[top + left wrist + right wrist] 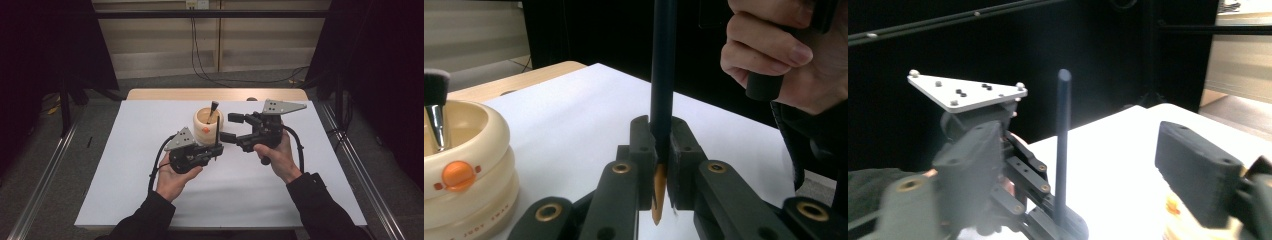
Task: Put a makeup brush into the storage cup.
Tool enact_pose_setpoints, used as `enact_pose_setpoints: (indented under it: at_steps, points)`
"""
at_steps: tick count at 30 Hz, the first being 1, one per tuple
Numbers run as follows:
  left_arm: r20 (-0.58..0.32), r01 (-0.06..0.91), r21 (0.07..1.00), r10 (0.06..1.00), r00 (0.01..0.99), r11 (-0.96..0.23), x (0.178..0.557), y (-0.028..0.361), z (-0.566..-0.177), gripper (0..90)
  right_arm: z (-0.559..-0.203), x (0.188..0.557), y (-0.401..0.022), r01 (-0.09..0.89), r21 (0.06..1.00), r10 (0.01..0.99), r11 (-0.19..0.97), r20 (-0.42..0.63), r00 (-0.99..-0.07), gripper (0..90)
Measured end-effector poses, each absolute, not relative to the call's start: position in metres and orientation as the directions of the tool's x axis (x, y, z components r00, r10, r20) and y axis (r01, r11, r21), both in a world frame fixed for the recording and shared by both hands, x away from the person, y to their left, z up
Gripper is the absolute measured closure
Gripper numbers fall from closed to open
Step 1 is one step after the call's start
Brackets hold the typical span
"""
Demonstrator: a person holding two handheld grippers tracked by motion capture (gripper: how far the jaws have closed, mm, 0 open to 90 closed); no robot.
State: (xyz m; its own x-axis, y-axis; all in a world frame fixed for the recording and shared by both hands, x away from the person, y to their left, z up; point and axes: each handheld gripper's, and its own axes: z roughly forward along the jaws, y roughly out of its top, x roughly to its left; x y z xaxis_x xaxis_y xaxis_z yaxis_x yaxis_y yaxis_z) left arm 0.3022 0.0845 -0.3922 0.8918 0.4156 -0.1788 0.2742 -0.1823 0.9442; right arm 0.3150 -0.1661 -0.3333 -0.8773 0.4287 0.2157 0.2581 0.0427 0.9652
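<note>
My left gripper [216,150] [660,145] is shut on a slim dark stick [217,136] [663,65] and holds it upright; the stick's orange pointed end pokes out below the pads. Just behind it stands a cream ribbed cup [204,127] [464,165] with an orange button, and a make-up brush [213,108] [435,100] leans inside it. My right gripper [231,128] [1078,165] comes in from the right with its jaws wide apart. In the right gripper view the stick [1063,150] rises between those jaws and neither pad touches it. The left gripper [1063,225] shows there beneath its grey plate.
A white sheet [150,125] covers the table, with a wooden edge [165,94] at the back. Metal rails [45,175] run along both sides. Dark curtains hang left and right. The person's right hand [774,50] is close to the stick's top in the left gripper view.
</note>
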Motion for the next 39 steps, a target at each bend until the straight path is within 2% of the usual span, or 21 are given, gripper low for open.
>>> enact_pose_setpoints:
  at_steps: [6, 10, 13, 16, 21, 24, 26, 28, 31, 39]
  points:
    - [-0.172, 0.272, 0.942, 0.417, 0.893, -0.194, 0.302, 0.086, -0.392, 83.9, -0.333, 0.315, -0.172, 0.254, 0.965, 0.458, 0.066, 0.197, -0.867, 7.5]
    - [-0.167, 0.272, 0.939, 0.413, 0.895, -0.21, 0.302, 0.086, -0.392, 84.0, -0.333, 0.314, -0.174, 0.249, 0.963, 0.451, 0.106, 0.176, -0.875, 7.6]
    - [-0.164, 0.277, 0.933, 0.414, 0.896, -0.23, 0.301, 0.087, -0.391, 83.9, -0.333, 0.314, -0.176, 0.251, 0.959, 0.467, 0.13, 0.165, -0.869, 11.0]
    - [-0.16, 0.279, 0.929, 0.416, 0.895, -0.243, 0.301, 0.089, -0.391, 83.9, -0.335, 0.314, -0.178, 0.195, 0.963, 0.497, 0.187, 0.079, -0.864, 13.7]
    - [-0.15, 0.277, 0.925, 0.418, 0.896, -0.262, 0.302, 0.092, -0.391, 83.9, -0.339, 0.315, -0.183, 0.187, 0.955, 0.501, 0.229, 0.049, -0.864, 16.4]
    - [-0.143, 0.277, 0.92, 0.42, 0.896, -0.278, 0.303, 0.093, -0.391, 83.9, -0.34, 0.316, -0.185, 0.204, 0.95, 0.509, 0.236, 0.058, -0.859, 17.8]
    - [-0.139, 0.28, 0.914, 0.423, 0.896, -0.294, 0.302, 0.092, -0.391, 84.0, -0.34, 0.317, -0.186, 0.216, 0.948, 0.494, 0.232, 0.076, -0.866, 14.8]
    - [-0.138, 0.282, 0.908, 0.413, 0.9, -0.309, 0.302, 0.091, -0.392, 84.0, -0.341, 0.318, -0.186, 0.221, 0.943, 0.466, 0.25, 0.083, -0.881, 8.2]
    - [-0.133, 0.283, 0.896, 0.401, 0.906, -0.341, 0.303, 0.091, -0.392, 83.9, -0.345, 0.319, -0.186, 0.242, 0.931, 0.423, 0.273, 0.11, -0.9, 6.1]
    - [-0.136, 0.29, 0.881, 0.388, 0.912, -0.374, 0.303, 0.093, -0.391, 83.9, -0.347, 0.321, -0.187, 0.248, 0.912, 0.402, 0.325, 0.104, -0.91, 7.3]
